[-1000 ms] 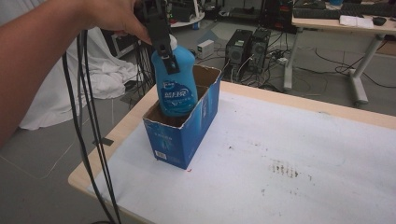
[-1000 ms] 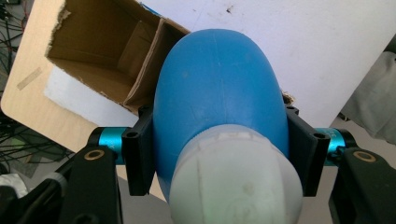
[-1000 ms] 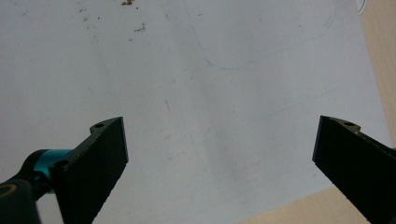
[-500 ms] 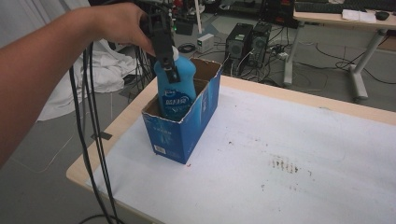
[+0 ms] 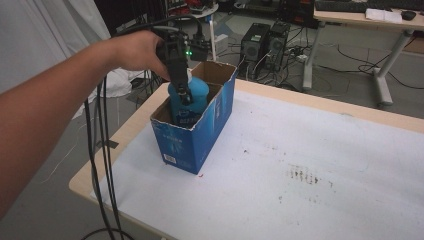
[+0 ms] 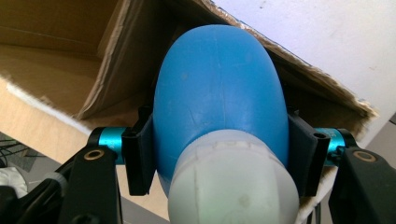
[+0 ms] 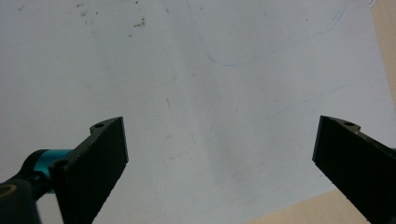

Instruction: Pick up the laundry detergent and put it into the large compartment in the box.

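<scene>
We see the left gripper (image 5: pixel 184 92) clamped on the neck of a blue plastic bottle (image 5: pixel 192 97), its two black ribbed pads pressing the sides just below a pale, rounded cap (image 6: pixel 233 184). In the left gripper view the bottle's body (image 6: pixel 219 93) is smooth and matte, egg-shaped at the shoulder, with a faint moulded seam running along it. We note the bottle stands upright inside a blue cardboard box (image 5: pixel 197 137), in the compartment nearer the person; only its upper part shows above the rim. The box is open-topped, with raw brown corrugated card inside, torn and ragged flap edges, and printed blue outer walls bearing a small barcode label. It sits near the left edge of the table (image 5: pixel 325 165), whose top is covered by a white sheet, scuffed with dark specks, with a pale wood border. Black cables trail from the hand down past the table's edge. The right gripper (image 7: pixel 219 154) hangs over the white sheet with its jaws spread wide and nothing between them; the serrated black pads and a teal metal collar are plain to see.
</scene>
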Demonstrator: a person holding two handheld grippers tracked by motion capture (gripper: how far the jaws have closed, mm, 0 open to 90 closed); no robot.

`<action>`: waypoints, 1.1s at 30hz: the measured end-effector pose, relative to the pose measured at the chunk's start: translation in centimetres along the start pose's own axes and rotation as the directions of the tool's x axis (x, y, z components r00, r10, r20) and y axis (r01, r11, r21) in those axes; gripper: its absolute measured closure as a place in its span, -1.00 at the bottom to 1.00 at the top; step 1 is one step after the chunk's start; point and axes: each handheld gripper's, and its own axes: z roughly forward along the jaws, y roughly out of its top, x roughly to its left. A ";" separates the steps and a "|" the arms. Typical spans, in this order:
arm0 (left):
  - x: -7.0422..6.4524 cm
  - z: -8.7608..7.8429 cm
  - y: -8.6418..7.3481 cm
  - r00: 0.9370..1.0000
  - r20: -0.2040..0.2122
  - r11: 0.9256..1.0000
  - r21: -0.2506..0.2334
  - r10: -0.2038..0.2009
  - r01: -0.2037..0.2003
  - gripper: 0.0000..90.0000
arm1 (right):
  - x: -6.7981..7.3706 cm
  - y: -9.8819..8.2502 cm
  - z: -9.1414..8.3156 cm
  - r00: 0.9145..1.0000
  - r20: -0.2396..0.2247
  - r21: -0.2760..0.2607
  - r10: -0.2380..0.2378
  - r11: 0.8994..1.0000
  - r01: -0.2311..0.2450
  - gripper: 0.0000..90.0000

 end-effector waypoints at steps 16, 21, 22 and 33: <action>-0.2 3.7 0.1 1.000 0.018 0.999 0.046 0.010 -0.011 -0.17 | -0.2 -0.2 0.4 1.000 -0.006 0.003 0.002 1.000 -0.002 -0.95; -0.1 3.8 0.3 1.000 0.022 0.999 0.043 0.005 -0.006 -0.16 | -0.2 -0.1 0.6 1.000 -0.011 0.004 0.004 1.000 -0.004 -0.95; -0.1 3.8 0.3 1.000 0.022 0.999 0.041 0.001 -0.002 -0.17 | -0.2 -0.1 0.6 1.000 -0.012 0.002 0.000 1.000 0.000 -0.95; 0.5 3.5 0.4 0.999 0.017 0.999 0.015 -0.048 0.047 -0.27 | -0.1 -0.3 0.6 1.000 -0.005 0.007 0.006 1.000 -0.006 -0.95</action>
